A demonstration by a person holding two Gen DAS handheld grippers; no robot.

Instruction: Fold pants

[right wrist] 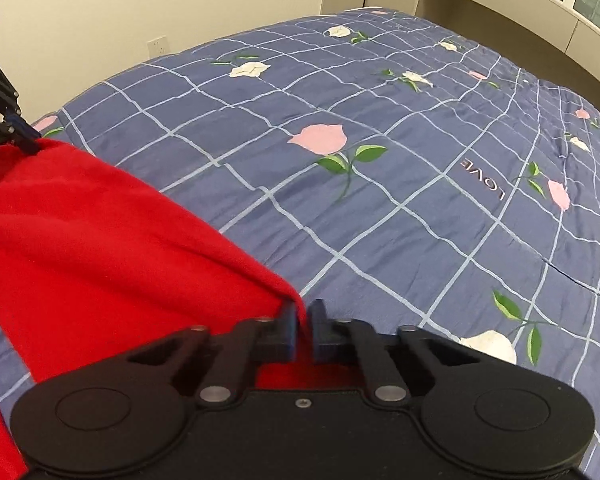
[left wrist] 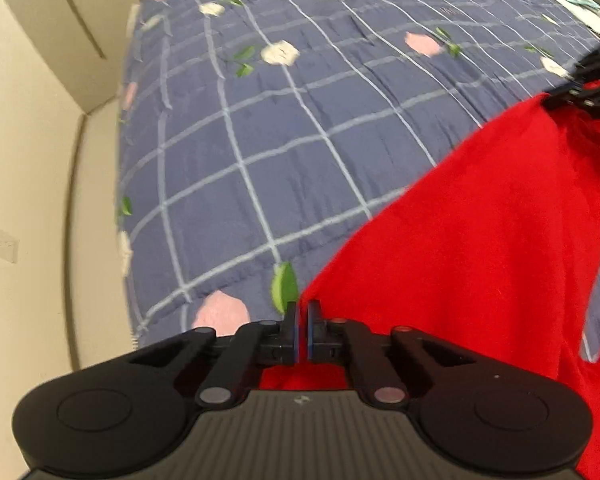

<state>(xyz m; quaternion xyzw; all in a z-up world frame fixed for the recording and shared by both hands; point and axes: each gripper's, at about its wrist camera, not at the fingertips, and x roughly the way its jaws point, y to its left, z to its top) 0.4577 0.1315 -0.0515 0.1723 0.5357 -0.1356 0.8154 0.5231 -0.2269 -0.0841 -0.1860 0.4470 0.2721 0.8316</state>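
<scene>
I've got both grippers clamped on the red pants (left wrist: 480, 232) right now. In the left wrist view the left gripper (left wrist: 302, 308) sits at the bottom centre of the frame, jaws pinched together on a corner of the red fabric, and the cloth sweeps away from there up toward the right edge, where the right gripper (left wrist: 556, 98) bites its other corner. In the right wrist view it's mirrored: the right gripper (right wrist: 302, 308) at the bottom centre grips a fold of the red cloth between its closed jaws, and the fabric stretches off to the upper left, where the left gripper (right wrist: 26, 140) has hold of it. The pants hang slack between the two, filling the lower left of that frame, above a blue checked bedspread (right wrist: 380, 220) with pink and white flowers. The word LOVE (right wrist: 482, 180) reads upside down at centre right. A cream wall (right wrist: 180, 0) runs behind the bed.
</scene>
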